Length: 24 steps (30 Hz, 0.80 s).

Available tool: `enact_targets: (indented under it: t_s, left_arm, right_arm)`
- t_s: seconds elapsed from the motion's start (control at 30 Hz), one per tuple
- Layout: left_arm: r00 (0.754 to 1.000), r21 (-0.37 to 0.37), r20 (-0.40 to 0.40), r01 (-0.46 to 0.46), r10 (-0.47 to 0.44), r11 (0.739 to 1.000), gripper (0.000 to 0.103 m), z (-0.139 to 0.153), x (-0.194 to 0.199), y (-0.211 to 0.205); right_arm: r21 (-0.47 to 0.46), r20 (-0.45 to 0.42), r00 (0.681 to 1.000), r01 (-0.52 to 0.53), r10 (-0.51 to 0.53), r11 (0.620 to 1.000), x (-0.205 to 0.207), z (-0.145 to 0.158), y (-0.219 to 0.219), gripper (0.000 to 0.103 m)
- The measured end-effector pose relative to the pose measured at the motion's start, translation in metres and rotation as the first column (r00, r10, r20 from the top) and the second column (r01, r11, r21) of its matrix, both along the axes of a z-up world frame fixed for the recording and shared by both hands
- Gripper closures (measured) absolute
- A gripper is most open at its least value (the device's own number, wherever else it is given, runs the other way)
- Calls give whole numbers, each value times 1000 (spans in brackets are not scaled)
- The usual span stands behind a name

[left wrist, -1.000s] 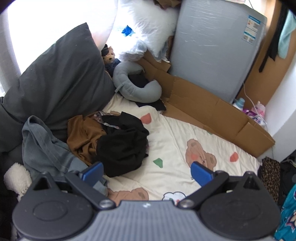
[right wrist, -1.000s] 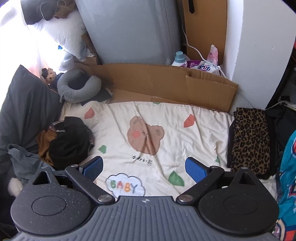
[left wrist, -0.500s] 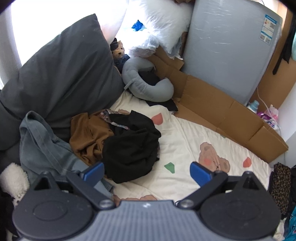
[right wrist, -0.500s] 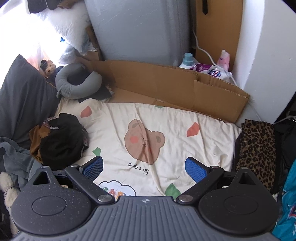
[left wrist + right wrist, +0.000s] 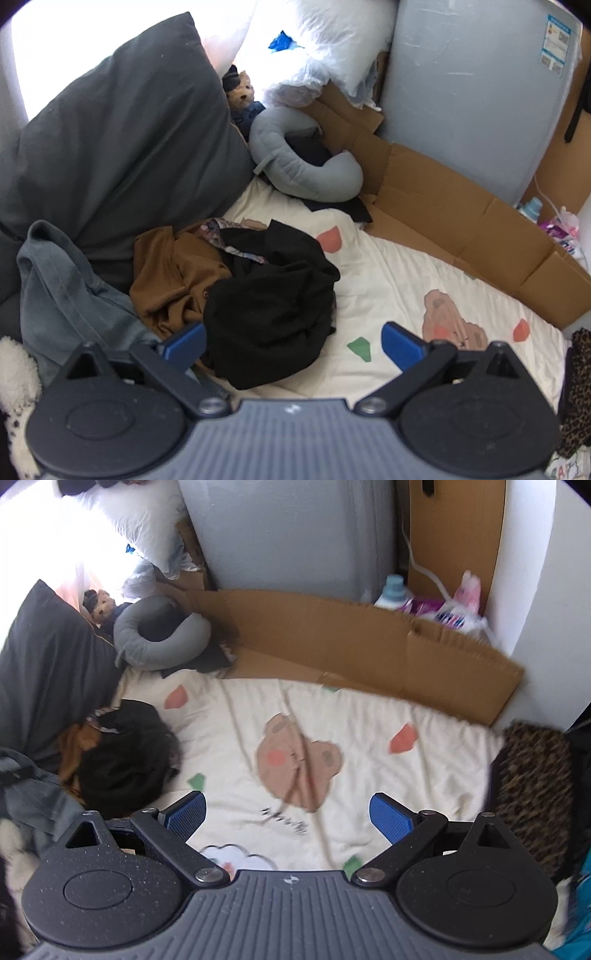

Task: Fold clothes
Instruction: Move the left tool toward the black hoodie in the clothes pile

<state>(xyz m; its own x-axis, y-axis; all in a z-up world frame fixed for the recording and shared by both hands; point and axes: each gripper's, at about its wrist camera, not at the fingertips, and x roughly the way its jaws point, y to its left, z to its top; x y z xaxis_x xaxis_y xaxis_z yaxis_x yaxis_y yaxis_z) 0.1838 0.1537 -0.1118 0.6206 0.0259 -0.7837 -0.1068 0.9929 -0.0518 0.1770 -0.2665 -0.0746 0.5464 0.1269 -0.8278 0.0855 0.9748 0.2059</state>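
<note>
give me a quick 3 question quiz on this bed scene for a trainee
1. True or false: the left gripper is shut on the black garment.
2. Multiple choice: what lies directly left of the black garment in the left wrist view? A) brown garment B) leopard-print fabric C) detergent bottle
3. Fill in: the grey neck pillow lies beside the dark grey ____.

Key
1. False: both the left gripper and the right gripper are open and hold nothing.
2. A
3. pillow
</note>
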Motion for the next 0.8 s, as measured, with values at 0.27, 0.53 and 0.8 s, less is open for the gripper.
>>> enact_targets:
  t_s: [0.27,0.53,0.8]
  left_arm:
    - [1000,-17,-14,-13,13,1000,1,-38,13,3]
    - [999,-41,-23,-48,47,998,1,-69,24,9]
    - [998,-10,-27,-56,55,998,1,-90,27,15]
  right_arm:
    - [-3,-7,999,-47,47,999,11,-27,7,4]
    - [18,20,998,-68,67,998,18,-54,10,4]
    - [21,45,994,-100,99,995,21,-86,14,4]
